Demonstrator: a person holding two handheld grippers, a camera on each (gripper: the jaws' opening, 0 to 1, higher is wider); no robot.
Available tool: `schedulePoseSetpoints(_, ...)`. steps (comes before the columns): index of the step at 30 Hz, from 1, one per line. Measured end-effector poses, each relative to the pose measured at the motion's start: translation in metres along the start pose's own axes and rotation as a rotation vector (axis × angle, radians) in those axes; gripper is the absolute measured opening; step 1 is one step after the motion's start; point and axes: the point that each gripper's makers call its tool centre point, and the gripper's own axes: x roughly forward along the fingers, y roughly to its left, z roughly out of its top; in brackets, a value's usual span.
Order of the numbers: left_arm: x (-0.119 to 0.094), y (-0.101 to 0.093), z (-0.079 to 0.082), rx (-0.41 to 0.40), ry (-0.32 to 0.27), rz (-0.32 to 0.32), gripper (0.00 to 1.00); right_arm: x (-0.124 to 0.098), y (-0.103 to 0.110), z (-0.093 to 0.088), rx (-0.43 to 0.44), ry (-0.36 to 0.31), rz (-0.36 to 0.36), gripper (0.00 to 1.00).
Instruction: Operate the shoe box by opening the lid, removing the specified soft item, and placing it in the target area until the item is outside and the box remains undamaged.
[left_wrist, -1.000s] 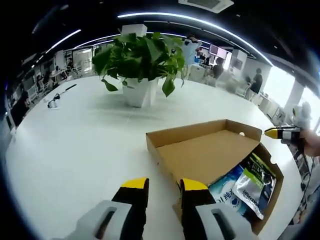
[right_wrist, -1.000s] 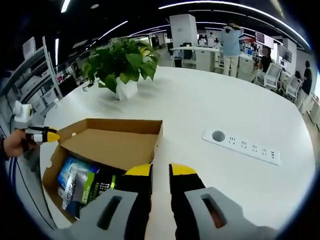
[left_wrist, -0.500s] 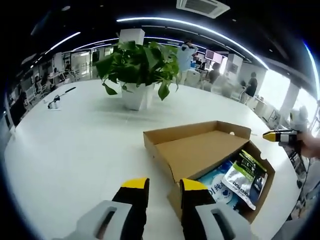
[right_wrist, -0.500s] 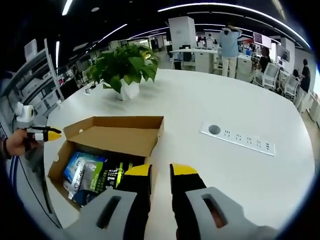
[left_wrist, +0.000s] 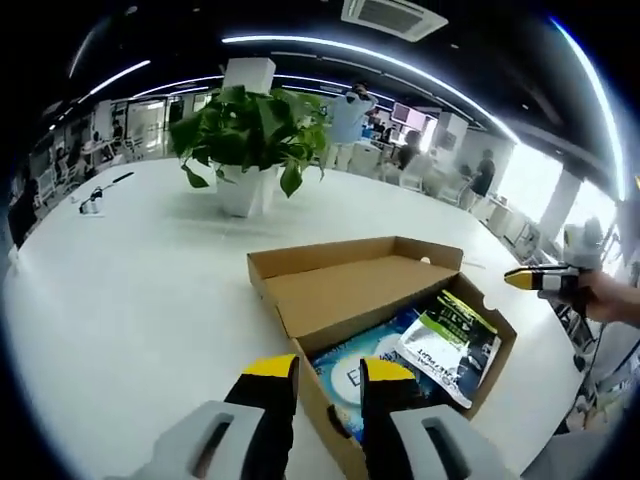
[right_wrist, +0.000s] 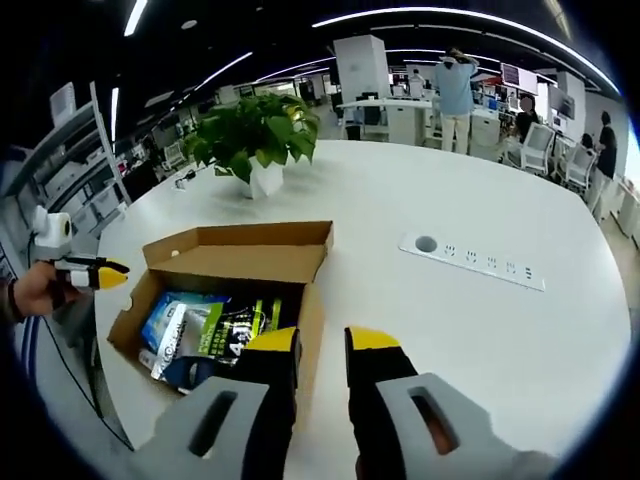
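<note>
- Left gripper view: the left gripper (left_wrist: 330, 372) hangs over the near edge of the shoe box (left_wrist: 300, 268), its two yellow-tipped jaws a little apart with nothing between them.
- The cardboard box stands on the white table (left_wrist: 120, 290); its lid (left_wrist: 350, 290) is folded back over the far part, so the near part is open.
- Inside lie soft packets: a blue and white packet (left_wrist: 350, 372) near the jaws, and a green and white pouch (left_wrist: 447, 340) partly on top of it, toward the right wall.
- A potted plant (left_wrist: 250, 140) stands well behind the box. The other gripper comes in from the right, and I cannot tell its state from here.
- Right gripper view: the right gripper (right_wrist: 322, 345) is just above the box's (right_wrist: 210, 262) near wall, jaws slightly apart and holding nothing.
- The green pouch (right_wrist: 235, 330) and the blue packet (right_wrist: 170, 320) are inside the box, not yet taken out. A power strip (right_wrist: 472, 262) lies on the table (right_wrist: 480, 340) to the right.
- I judge the pouches light, limp and rather slippery; a pinch at a sealed top edge or a corner should hold better than the flat middle.
- The cardboard walls look thin, so the jaws should not press on them.
</note>
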Motion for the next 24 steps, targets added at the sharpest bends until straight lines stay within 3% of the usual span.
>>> schedulePoseSetpoints(6, 0.001, -0.028, -0.011, 0.036, 0.023, -0.054, 0.24, -0.009, 0.005, -0.010, -0.001, -0.006, 0.002, 0.17)
schedulePoseSetpoints(12, 0.003, -0.044, -0.019, 0.051, 0.045, -0.084, 0.24, -0.014, 0.008, -0.015, -0.002, -0.009, 0.009, 0.17)
schedulePoseSetpoints(19, 0.005, -0.057, -0.026, 0.035, 0.067, -0.121, 0.26, -0.018, 0.009, -0.020, 0.006, -0.011, 0.012, 0.18)
schedulePoseSetpoints(24, 0.014, -0.080, -0.042, 0.007, 0.126, -0.190, 0.31, -0.022, 0.012, -0.024, 0.005, -0.012, 0.023, 0.19)
